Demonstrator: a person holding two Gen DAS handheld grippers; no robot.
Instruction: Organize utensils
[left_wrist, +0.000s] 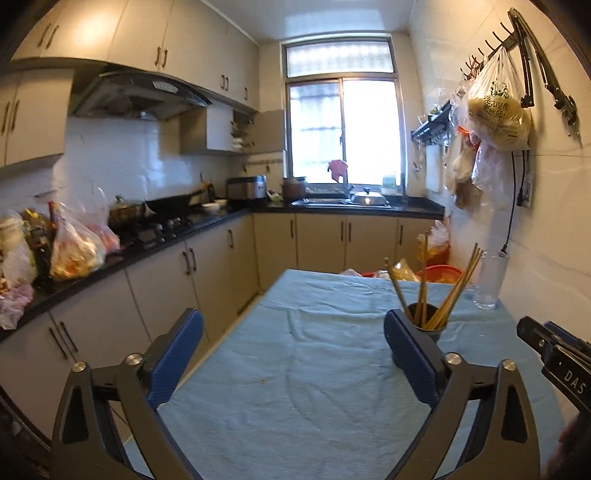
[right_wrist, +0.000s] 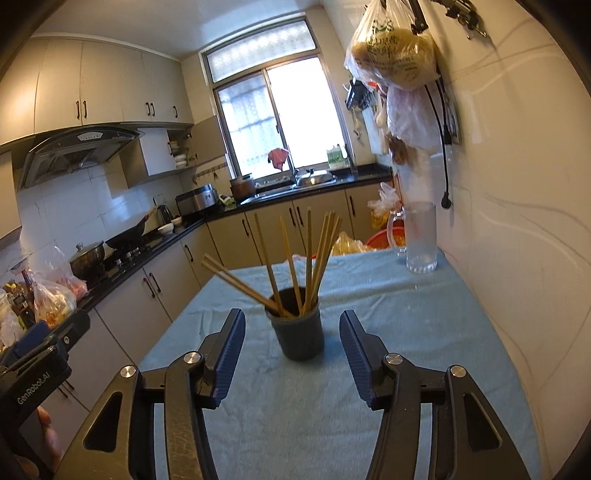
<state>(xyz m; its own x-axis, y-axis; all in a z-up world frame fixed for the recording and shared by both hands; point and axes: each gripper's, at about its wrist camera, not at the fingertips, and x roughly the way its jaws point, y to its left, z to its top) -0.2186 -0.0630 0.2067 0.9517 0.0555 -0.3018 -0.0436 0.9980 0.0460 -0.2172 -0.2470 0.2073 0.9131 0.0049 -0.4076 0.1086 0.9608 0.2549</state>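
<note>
A dark grey cup (right_wrist: 298, 329) stands upright on the light blue tablecloth (right_wrist: 388, 332), with several wooden chopsticks (right_wrist: 314, 254) fanned out of it. My right gripper (right_wrist: 293, 330) is open, its blue pads wide apart either side of the cup's near face, short of it and not touching. In the left wrist view the same cup (left_wrist: 430, 326) with chopsticks (left_wrist: 458, 288) peeks out behind my right-hand finger. My left gripper (left_wrist: 293, 334) is wide open over bare cloth, with nothing between its pads. The right gripper's body (left_wrist: 554, 350) shows at that view's right edge.
A frosted glass mug (right_wrist: 419, 236) stands at the table's far right by the tiled wall. Plastic bags (right_wrist: 395, 48) hang from wall hooks above it. A black counter (left_wrist: 110, 258) with bags, pots and stove runs along the left. A red basin (left_wrist: 441, 273) sits beyond the table.
</note>
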